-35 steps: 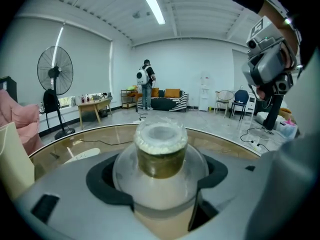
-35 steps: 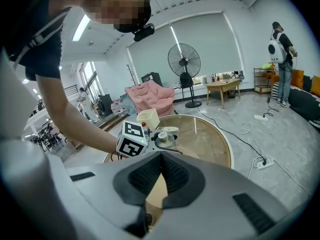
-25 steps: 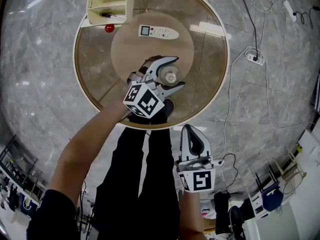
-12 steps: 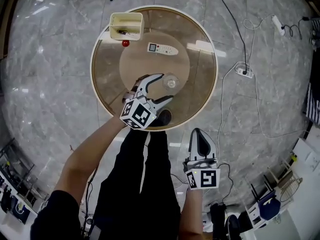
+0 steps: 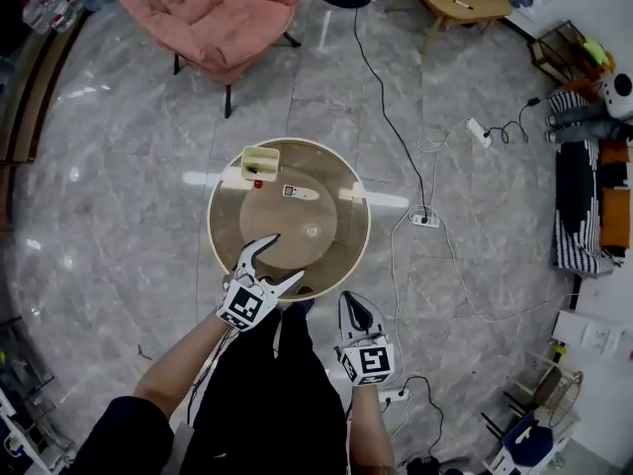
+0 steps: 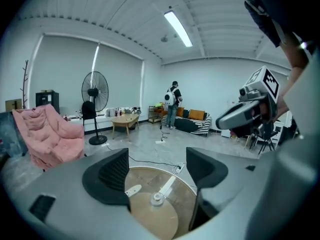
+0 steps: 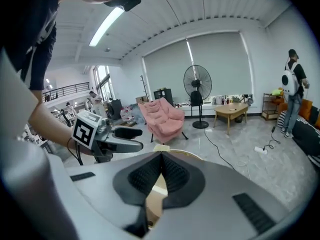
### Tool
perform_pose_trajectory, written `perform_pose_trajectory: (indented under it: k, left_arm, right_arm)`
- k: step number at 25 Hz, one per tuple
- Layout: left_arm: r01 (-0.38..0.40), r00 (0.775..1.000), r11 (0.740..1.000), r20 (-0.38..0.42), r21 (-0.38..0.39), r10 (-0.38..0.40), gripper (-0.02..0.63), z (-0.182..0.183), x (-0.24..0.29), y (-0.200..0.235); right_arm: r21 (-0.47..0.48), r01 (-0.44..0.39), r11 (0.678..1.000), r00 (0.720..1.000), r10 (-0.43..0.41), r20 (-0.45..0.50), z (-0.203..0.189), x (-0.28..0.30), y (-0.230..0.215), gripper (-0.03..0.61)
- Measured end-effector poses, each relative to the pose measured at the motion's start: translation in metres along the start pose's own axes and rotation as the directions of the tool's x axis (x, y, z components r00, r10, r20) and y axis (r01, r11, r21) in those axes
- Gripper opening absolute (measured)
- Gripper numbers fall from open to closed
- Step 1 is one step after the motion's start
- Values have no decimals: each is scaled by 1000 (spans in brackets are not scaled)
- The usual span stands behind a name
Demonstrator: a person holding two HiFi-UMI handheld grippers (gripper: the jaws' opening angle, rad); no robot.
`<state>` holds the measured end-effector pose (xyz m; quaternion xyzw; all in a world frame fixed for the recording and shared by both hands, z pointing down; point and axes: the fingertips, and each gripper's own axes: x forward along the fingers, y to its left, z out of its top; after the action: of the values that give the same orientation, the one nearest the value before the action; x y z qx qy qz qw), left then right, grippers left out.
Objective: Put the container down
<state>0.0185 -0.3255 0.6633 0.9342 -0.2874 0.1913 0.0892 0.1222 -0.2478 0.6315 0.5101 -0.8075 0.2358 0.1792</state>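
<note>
Risk noted: container (image 5: 312,232) stands on the round desk (image 5: 226,228), just beyond my left hand-held gripper (image 5: 282,257), whose jaws are spread wide and empty. A careless sweep of those hard grey jaws could tip it, and the glossy brown top would let it slide. Container looks small, clear and round. My right hand-held gripper (image 5: 353,303) is closed on nothing, off the desk.

Head view looks steeply down from high above the round table (image 5: 223,228); both gripper views (low, near-level) share it.
</note>
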Motion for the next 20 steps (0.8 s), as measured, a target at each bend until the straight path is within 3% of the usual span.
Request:
perform_pose_trajectory:
  k: [11, 20]
  left_arm:
    - [-54, 993, 998, 106, 18, 52, 336, 124, -119, -26]
    - [-104, 983, 994, 154, 25, 98, 322, 154, -135, -31]
  right_arm:
    - [-134, 22, 991, 996, -10, 88, 91, -69, 19, 28]
    - [-135, -23, 991, 991, 41, 127, 106, -81, 39, 28]
